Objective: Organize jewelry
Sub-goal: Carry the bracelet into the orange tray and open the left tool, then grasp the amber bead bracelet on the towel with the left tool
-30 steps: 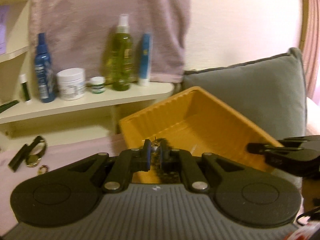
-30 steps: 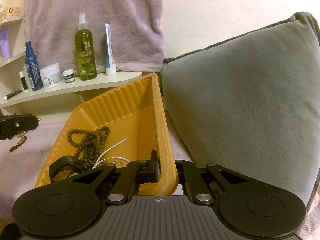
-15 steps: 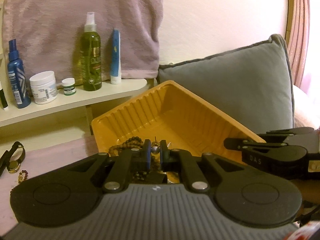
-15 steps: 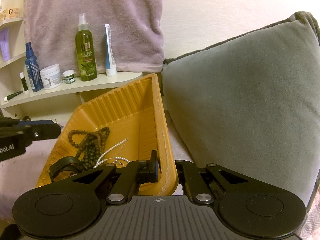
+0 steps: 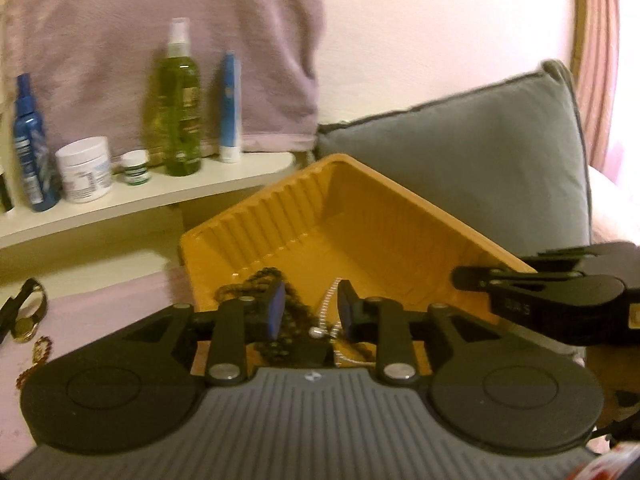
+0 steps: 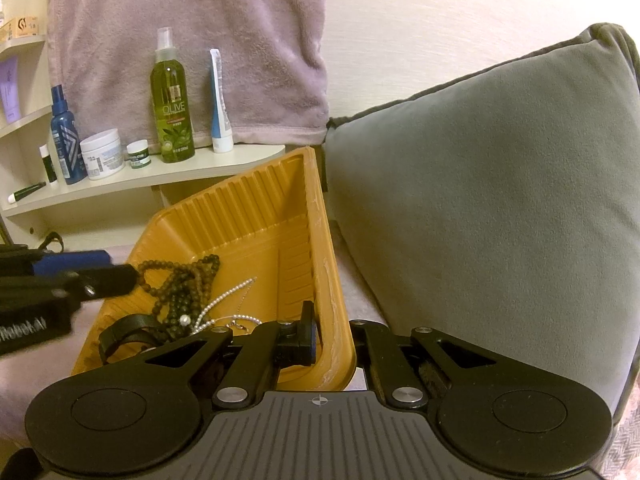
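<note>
An orange ribbed tray (image 5: 400, 216) (image 6: 328, 264) rests on the pink cover against a grey cushion. In it lie a dark bead necklace (image 6: 180, 280), a white pearl strand (image 6: 224, 300), a black band (image 6: 124, 332) and a small pearl earring (image 6: 184, 320). My left gripper (image 5: 310, 312) is open over the tray's near side, with the earring (image 5: 316, 333) below its jaws. My right gripper (image 6: 334, 336) is shut on the tray's right wall, one finger inside, one outside.
A gold watch with a black strap (image 5: 24, 316) and a reddish bead bracelet (image 5: 38, 354) lie on the pink cover left of the tray. A shelf (image 6: 160, 176) behind holds bottles, jars and a tube. The grey cushion (image 6: 480, 200) stands to the right.
My left gripper has moved right over the tray and its jaws have opened; the small earring it held now lies in the tray. The right gripper has kept its hold.
</note>
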The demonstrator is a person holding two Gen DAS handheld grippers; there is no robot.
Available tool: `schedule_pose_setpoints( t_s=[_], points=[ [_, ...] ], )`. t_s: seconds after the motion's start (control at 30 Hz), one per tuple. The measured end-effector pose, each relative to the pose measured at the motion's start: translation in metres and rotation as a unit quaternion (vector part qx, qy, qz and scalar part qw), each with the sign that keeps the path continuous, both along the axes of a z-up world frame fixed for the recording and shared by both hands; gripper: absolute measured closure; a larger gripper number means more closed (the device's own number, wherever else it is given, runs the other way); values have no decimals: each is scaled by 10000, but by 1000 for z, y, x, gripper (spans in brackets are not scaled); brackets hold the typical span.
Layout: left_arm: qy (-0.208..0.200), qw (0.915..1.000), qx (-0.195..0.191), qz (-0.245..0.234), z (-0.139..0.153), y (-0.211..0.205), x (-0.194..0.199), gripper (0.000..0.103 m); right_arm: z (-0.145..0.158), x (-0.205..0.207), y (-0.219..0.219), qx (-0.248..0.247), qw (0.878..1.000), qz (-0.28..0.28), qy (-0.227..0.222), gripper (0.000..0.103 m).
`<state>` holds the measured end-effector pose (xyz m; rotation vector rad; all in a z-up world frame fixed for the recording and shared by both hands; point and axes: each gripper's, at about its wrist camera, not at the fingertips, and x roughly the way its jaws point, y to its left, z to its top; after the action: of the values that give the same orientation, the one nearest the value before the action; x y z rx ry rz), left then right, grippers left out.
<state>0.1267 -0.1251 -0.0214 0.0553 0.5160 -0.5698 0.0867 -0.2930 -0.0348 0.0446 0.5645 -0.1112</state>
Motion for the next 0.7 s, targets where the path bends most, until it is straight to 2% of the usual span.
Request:
schedule_pose_setpoints(
  t_s=[0.27,0.53,0.7],
  points=[
    [-76,9959,-33,906,5,64,9,78,0,0,0,1,10000,2,-1,98],
    [49,9800,206,1978,-14,147,15,78,3,0,2,-42,10000,2,9,98],
    [88,9708,378,2366,-27,184,18,78,0,1,2,-78,10000,-10,33,98]
  ],
)
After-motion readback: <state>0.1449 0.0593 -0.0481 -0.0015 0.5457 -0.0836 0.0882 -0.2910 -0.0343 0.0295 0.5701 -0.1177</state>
